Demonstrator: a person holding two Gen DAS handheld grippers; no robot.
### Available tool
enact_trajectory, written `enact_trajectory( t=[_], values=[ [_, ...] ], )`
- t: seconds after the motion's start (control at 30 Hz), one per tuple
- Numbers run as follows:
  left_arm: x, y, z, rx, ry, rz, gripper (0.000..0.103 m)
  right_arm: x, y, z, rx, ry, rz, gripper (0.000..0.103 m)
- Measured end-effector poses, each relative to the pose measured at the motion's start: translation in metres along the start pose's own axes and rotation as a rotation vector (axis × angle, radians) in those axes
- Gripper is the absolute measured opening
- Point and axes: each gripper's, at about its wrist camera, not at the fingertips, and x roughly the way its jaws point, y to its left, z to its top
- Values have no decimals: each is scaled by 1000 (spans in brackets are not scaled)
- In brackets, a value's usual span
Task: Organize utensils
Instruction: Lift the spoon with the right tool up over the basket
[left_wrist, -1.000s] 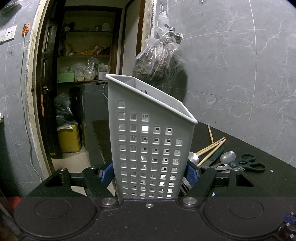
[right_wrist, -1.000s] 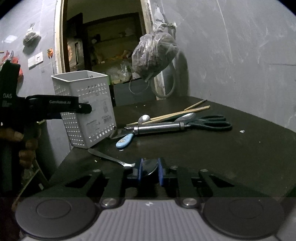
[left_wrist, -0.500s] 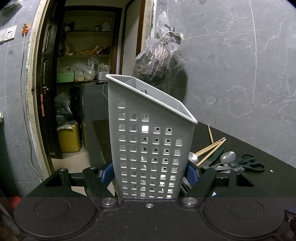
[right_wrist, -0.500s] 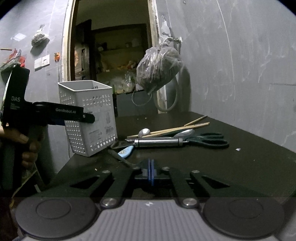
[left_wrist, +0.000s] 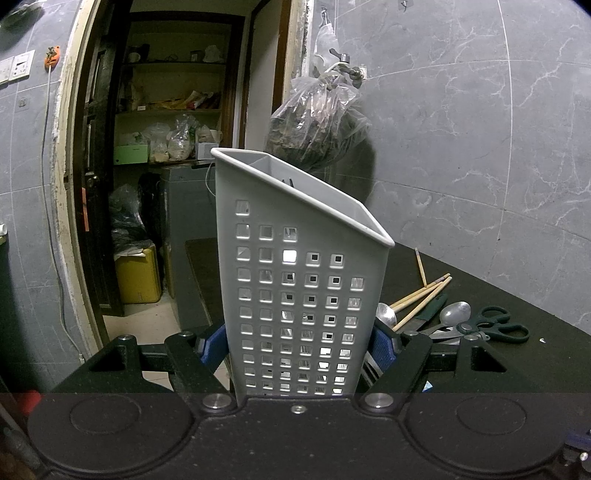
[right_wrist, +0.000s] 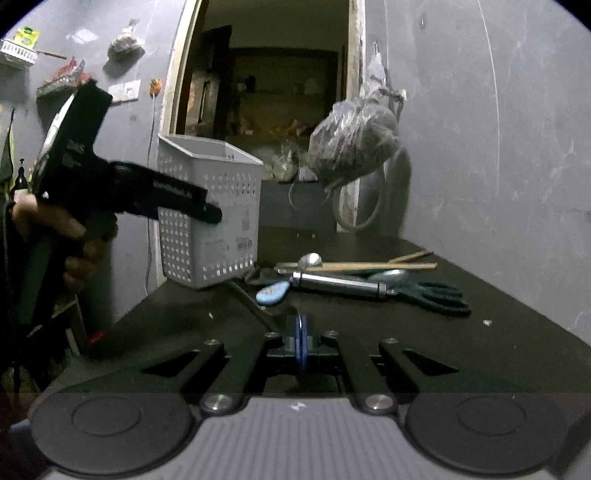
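Bracing the perforated plastic caddy (left_wrist: 303, 295) at the table's (right_wrist: 517, 332) corner, the left gripper (left_wrist: 301, 347) clamps its light, stiff walls; the right gripper (right_wrist: 300, 332) pinches a slim spoon handle (right_wrist: 251, 299), thin metal likely to pivot unless gripped firmly.

Ahead of me a clear plastic bag (left_wrist: 317, 122) hangs from a wall tap (left_wrist: 345, 64). Through the doorway (left_wrist: 177, 166) I see cluttered shelves (left_wrist: 170, 110), a yellow canister (left_wrist: 138, 275) on the floor, and a wall switch plate (left_wrist: 16, 68).
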Motion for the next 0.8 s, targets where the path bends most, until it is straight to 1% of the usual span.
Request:
enact_trajectory(
  t=[0.17, 0.27, 0.53, 0.8],
  values=[
    [0, 0, 0, 0, 0, -1, 77, 1, 0, -3, -3, 9, 6, 2],
    [0, 0, 0, 0, 0, 0, 77, 1, -1, -2, -9, -3, -12, 2],
    [0, 0, 0, 1, 0, 0, 77, -15, -15, 22, -15, -140, -45, 1],
    [0, 0, 1, 0, 0, 0, 77, -20, -22, 51, -22, -242, -61, 2]
  ],
)
